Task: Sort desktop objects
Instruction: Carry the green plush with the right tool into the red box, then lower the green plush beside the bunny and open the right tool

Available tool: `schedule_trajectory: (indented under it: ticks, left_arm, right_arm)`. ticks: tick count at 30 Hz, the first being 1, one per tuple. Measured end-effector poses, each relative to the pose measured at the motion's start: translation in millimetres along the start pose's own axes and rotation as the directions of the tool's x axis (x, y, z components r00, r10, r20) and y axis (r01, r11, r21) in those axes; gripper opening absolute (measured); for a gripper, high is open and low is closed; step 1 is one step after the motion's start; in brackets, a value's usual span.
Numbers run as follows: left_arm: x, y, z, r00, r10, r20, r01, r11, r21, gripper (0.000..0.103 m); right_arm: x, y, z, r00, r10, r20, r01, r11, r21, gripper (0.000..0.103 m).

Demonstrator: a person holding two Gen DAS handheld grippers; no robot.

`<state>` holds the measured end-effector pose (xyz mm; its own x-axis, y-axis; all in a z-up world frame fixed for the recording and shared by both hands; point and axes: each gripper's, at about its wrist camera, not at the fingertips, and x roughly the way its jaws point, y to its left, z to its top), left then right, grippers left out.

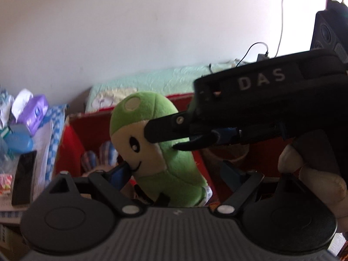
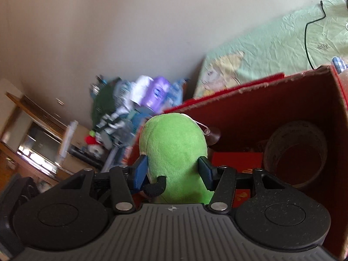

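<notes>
A green and cream plush toy with a smiling face hangs over an open red cardboard box. My right gripper, a black body marked DAS, comes in from the right and pinches the toy's side. In the right wrist view the right gripper is shut on the plush toy, with a blue pad on each flank. My left gripper is open, and its blue fingers stand wide around the toy's lower half. The box holds a tape roll and a red packet.
A hand holds the right gripper's grip. Left of the box lie a black phone, a blue case and a purple tissue pack. Behind is a bed with a pale green sheet. A dark speaker stands at the far right.
</notes>
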<state>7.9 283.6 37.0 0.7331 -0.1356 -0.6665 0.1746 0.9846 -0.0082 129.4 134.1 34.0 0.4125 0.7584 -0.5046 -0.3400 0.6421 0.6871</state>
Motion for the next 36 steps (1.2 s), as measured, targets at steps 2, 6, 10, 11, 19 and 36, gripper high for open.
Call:
schedule_trajectory:
  ticks: [2, 6, 10, 11, 19, 36]
  left_arm:
    - [6.5, 4.1, -2.4, 1.0, -0.006, -0.026, 0.006, 1.0, -0.012, 0.087]
    - [-3.2, 7.0, -8.3, 1.0, 0.008, -0.022, -0.008, 1.0, 0.012, 0.084]
    - [-3.6, 8.7, -8.9, 1.0, 0.009, -0.009, -0.009, 1.0, 0.017, 0.084]
    - [-3.4, 10.0, -8.7, 1.0, 0.004, -0.012, -0.004, 1.0, 0.011, 0.083]
    - [-4.2, 13.7, -9.6, 1.0, -0.011, -0.025, 0.011, 1.0, 0.001, 0.085]
    - [-11.3, 29.6, -7.3, 1.0, 0.022, 0.004, -0.021, 0.999, -0.029, 0.095]
  right_arm:
    - [7.5, 0.1, -0.9, 0.999, -0.035, -0.031, 0.036, 0.999, 0.003, 0.056]
    - [17.6, -8.3, -2.1, 0.996, -0.06, -0.07, 0.064, 0.996, 0.057, 0.057]
    - [19.1, -19.9, 0.3, 0.993, -0.05, -0.109, 0.065, 0.988, 0.14, 0.06]
    - [20.2, -24.1, 0.5, 0.991, -0.034, -0.126, 0.056, 0.983, 0.176, 0.062]
    - [19.4, -30.0, 0.0, 0.99, 0.01, -0.14, 0.025, 0.97, 0.241, 0.065]
    - [6.4, -13.9, -8.9, 0.989, -0.13, -0.077, 0.138, 0.984, 0.109, 0.066]
